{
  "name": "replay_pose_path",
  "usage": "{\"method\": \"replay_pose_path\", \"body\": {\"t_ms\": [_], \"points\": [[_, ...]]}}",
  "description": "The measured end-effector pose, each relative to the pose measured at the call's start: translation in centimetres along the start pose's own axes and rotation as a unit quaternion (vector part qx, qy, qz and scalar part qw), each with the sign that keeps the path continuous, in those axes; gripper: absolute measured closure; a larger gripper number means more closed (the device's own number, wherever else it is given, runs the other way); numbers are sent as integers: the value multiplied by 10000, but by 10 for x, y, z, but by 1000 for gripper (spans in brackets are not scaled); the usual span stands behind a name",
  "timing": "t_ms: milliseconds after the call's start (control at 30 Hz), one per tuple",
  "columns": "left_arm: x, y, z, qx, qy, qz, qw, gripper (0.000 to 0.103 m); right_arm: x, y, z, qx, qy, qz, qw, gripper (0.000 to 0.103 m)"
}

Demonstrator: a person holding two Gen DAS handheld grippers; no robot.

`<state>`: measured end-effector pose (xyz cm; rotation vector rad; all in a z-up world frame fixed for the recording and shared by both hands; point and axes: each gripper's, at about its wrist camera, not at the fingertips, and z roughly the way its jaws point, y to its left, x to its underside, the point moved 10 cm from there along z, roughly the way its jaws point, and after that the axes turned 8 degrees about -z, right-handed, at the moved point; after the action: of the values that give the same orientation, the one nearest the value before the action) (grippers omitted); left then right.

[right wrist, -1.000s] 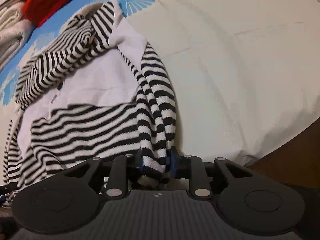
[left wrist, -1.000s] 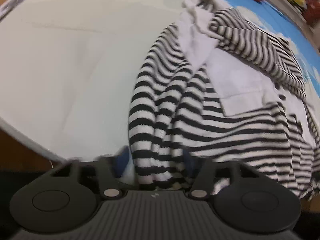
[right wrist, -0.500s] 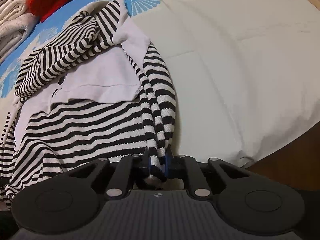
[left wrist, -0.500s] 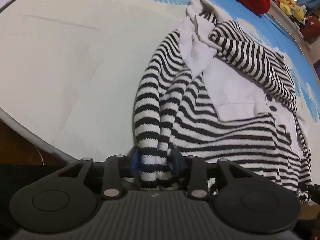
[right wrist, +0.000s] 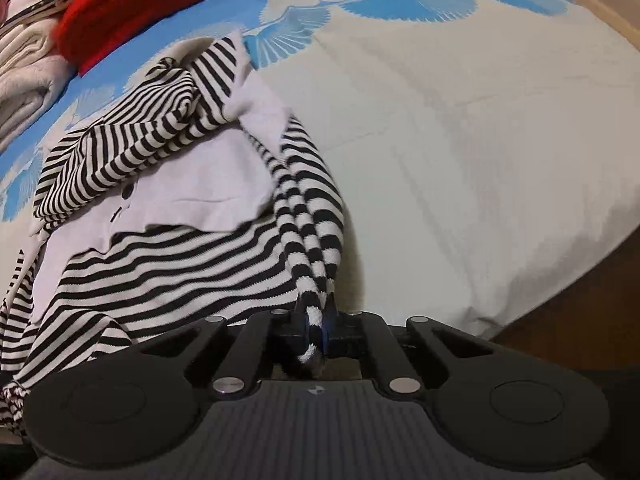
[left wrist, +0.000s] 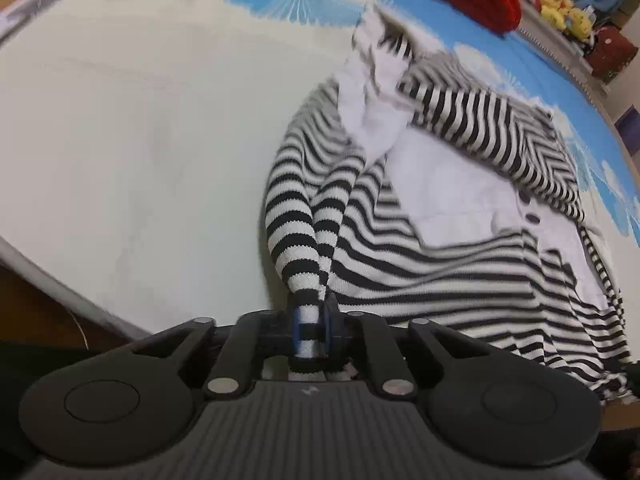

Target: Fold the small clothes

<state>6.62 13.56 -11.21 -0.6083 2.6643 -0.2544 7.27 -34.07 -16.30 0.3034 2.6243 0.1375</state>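
Note:
A black-and-white striped top with a white front panel and dark buttons point(left wrist: 460, 208) lies crumpled on the bed; it also shows in the right wrist view point(right wrist: 168, 208). My left gripper point(left wrist: 310, 330) is shut on a bunched striped edge of the top, which rises taut from the jaws. My right gripper point(right wrist: 316, 330) is shut on another bunched striped edge. The cloth ends inside both jaws are partly hidden.
The top rests on a cream and blue patterned bedsheet point(left wrist: 140, 120). A red cushion point(right wrist: 132, 12) and folded pale towels point(right wrist: 24, 72) lie at the far side. The mattress edge drops to a wooden floor point(right wrist: 580, 312). Yellow toys point(left wrist: 564, 12) sit beyond the bed.
My left gripper has closed on the striped edge, from open around it. Both grippers have pulled the cloth tighter, and the jaws have narrowed.

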Motion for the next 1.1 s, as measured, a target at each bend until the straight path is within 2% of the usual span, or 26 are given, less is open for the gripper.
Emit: {"method": "replay_pose_path", "body": {"t_ms": [100,133,167,200,433,533,600,700,833,1000,1100], "points": [[2,5,6,-119,114,-100,9998,74,9,-2,11,2,257,-53,9997,92],[1,5,6,-119,106,-121,9998,74,10,-3,13,29,287,-76,9996,88],[1,4,6,-83,110,-154,9998,74,12,-4,15,87,324,-116,9994,79],[1,5,6,-65,117,-172,9998,74,12,-4,16,124,334,-153,9992,77],[2,3,11,-108,122,-66,9998,74,16,3,17,101,376,-323,9987,77],[2,2,11,-126,104,-8,9999,76,15,7,18,33,348,-409,9985,90],[1,1,10,-85,56,16,9999,90,13,9,16,31,276,-466,9985,96],[0,-3,5,-11,-45,103,9999,94,10,8,12,24,144,-433,9990,98],[-4,-7,-3,86,-202,148,9996,95,2,9,4,-29,-85,-371,9993,99],[-15,-15,-24,228,-576,392,9973,95,-11,15,-11,-74,-388,-399,9984,99],[-21,-18,-43,445,-672,405,9959,95,-21,23,-28,-207,-645,-398,9969,99]]}}
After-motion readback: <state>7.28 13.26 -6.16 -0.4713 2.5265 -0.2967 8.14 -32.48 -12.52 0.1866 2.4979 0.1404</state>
